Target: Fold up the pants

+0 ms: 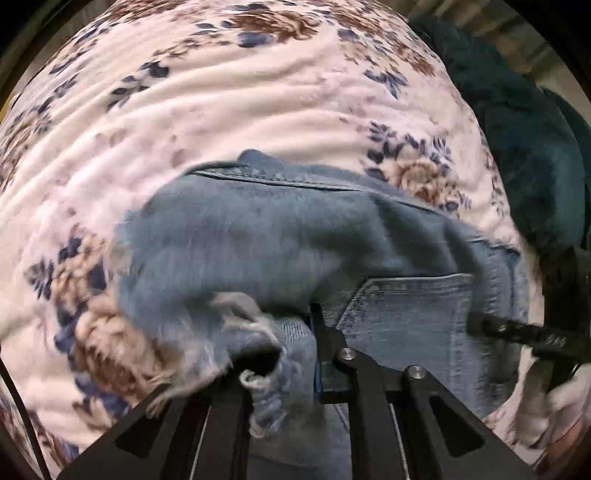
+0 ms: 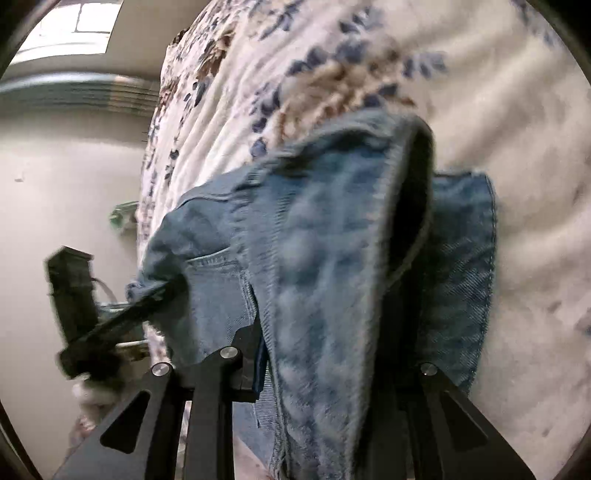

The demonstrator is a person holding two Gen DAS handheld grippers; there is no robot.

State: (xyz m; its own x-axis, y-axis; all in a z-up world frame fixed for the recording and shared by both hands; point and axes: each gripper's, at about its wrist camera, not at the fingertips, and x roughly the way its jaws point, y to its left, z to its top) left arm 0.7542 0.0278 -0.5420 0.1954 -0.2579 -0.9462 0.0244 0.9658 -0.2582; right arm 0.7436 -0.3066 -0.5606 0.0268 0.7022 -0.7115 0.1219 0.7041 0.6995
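Note:
Blue denim pants point(image 1: 280, 236) lie bunched on a floral bedspread point(image 1: 221, 110). My left gripper point(image 1: 291, 332) is shut on the pants near a frayed hem point(image 1: 240, 317), with a back pocket point(image 1: 406, 314) just to its right. My right gripper point(image 2: 325, 332) is shut on the pants point(image 2: 314, 240) at the waistband, whose open edge point(image 2: 413, 206) loops over its right finger. The other gripper shows at the right edge of the left wrist view point(image 1: 517, 332) and at the lower left of the right wrist view point(image 2: 110, 325). The images are motion-blurred.
A dark teal blanket point(image 1: 517, 129) lies at the right side of the bed. The pale floor point(image 2: 66, 206) and the bed's edge point(image 2: 147, 221) show on the left of the right wrist view, with a window point(image 2: 74, 22) beyond.

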